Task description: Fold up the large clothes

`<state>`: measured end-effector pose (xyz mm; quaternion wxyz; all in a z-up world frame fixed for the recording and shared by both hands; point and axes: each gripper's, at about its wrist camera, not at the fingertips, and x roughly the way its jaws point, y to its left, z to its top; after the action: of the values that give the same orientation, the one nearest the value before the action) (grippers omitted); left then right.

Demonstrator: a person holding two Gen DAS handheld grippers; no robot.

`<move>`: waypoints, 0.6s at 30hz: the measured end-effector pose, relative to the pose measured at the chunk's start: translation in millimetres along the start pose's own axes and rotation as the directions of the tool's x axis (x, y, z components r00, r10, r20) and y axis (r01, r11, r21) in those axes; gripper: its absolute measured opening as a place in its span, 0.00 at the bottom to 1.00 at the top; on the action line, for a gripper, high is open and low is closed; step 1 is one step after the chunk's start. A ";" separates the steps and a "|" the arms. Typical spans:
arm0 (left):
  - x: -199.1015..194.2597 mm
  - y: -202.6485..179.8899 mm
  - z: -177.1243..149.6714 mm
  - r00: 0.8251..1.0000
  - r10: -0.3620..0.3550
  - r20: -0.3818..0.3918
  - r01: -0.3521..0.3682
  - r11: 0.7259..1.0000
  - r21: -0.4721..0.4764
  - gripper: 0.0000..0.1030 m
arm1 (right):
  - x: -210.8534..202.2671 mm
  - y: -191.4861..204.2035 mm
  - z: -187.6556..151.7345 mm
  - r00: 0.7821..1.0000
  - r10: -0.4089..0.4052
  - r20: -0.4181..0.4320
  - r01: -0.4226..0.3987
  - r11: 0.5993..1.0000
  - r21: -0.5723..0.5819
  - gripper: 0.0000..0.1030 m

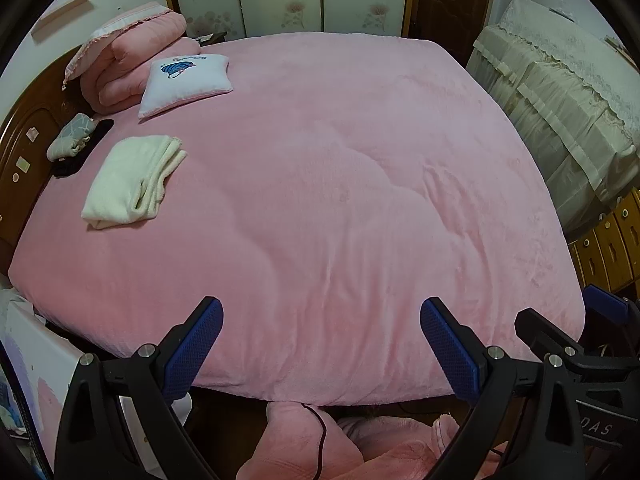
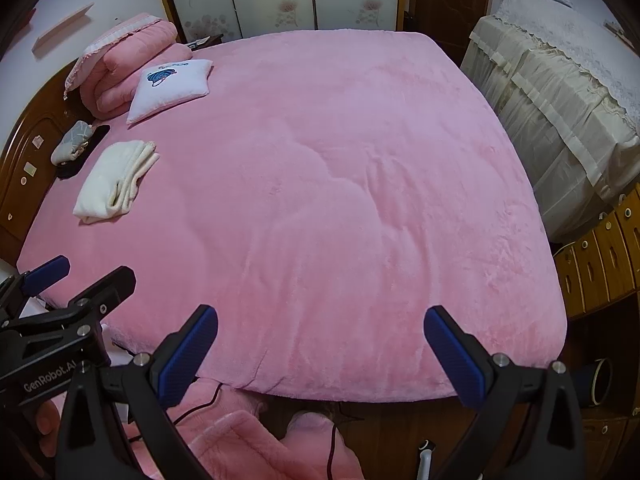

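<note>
A folded cream-white garment (image 1: 132, 180) lies on the left side of the pink bed cover (image 1: 340, 200); it also shows in the right wrist view (image 2: 112, 178). My left gripper (image 1: 322, 344) is open and empty, held above the bed's near edge. My right gripper (image 2: 320, 344) is open and empty over the same edge, and it shows at the right of the left wrist view (image 1: 568, 320). The left gripper shows at the left of the right wrist view (image 2: 76, 280). A pink fleece garment (image 1: 320, 444) lies below the bed's near edge, also in the right wrist view (image 2: 256, 440).
A white cushion (image 1: 186, 80), a folded pink quilt (image 1: 128, 56) and a small grey bundle (image 1: 70, 138) lie by the wooden headboard (image 1: 24, 148). A cloth-covered piece of furniture (image 1: 560, 92) and wooden drawers (image 1: 608, 248) stand to the right. A black cable (image 1: 320, 436) crosses the pink garment.
</note>
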<state>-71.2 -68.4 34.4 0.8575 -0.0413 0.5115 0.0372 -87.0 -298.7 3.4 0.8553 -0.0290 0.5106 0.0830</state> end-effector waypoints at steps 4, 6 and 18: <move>0.6 0.2 0.4 1.000 0.000 0.001 0.000 1.000 0.000 0.95 | 0.4 -0.5 -0.1 1.000 0.000 0.002 0.000 1.000 -0.002 1.00; 1.3 1.8 0.6 1.000 -0.002 0.001 0.002 1.000 0.001 0.95 | 0.3 -0.5 -0.8 1.000 0.000 0.003 0.000 1.000 -0.003 1.00; 2.7 3.9 -1.0 1.000 0.003 -0.008 -0.003 1.000 -0.001 0.95 | -0.4 -0.7 -1.7 1.000 0.004 0.000 -0.004 1.000 -0.011 1.00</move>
<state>-71.2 -64.7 31.5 0.8555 -0.0411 0.5148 0.0385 -88.4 -299.7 2.9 0.8549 -0.0325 0.5103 0.0876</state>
